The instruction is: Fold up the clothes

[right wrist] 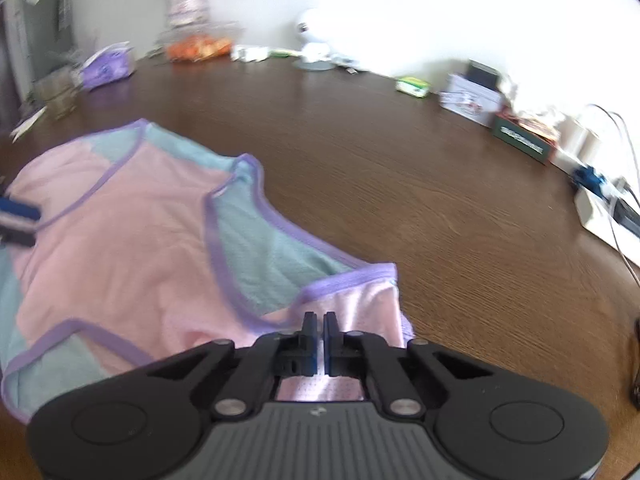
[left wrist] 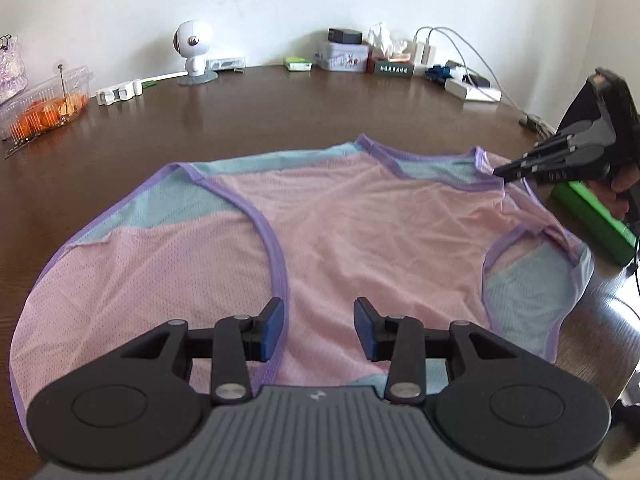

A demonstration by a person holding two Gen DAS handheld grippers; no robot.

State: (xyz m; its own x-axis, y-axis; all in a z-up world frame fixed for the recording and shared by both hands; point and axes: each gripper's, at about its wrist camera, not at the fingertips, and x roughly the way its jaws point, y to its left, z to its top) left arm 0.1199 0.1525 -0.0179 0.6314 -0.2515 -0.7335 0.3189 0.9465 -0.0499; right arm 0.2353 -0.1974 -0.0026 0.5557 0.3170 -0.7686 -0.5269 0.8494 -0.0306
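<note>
A pink mesh tank top [left wrist: 340, 236] with purple trim and light blue inner panels lies spread on the dark wooden table [left wrist: 280, 104]. My left gripper [left wrist: 319, 326] hovers open over its near side, blue pads apart with nothing between them. My right gripper [right wrist: 319, 334] is shut on a shoulder strap of the tank top [right wrist: 120, 240], pink fabric pinched between its fingers. In the left wrist view the right gripper [left wrist: 504, 172] shows at the right edge, holding the strap corner. The left gripper's blue pad [right wrist: 18, 210] peeks in at the left of the right wrist view.
Along the far wall stand a white robot figure [left wrist: 194, 50], a tin box [left wrist: 344, 56], a tissue box [left wrist: 394, 62], a power strip with cables [left wrist: 472, 88] and a clear box of oranges [left wrist: 44, 104]. A green box [left wrist: 592, 216] lies by the right table edge.
</note>
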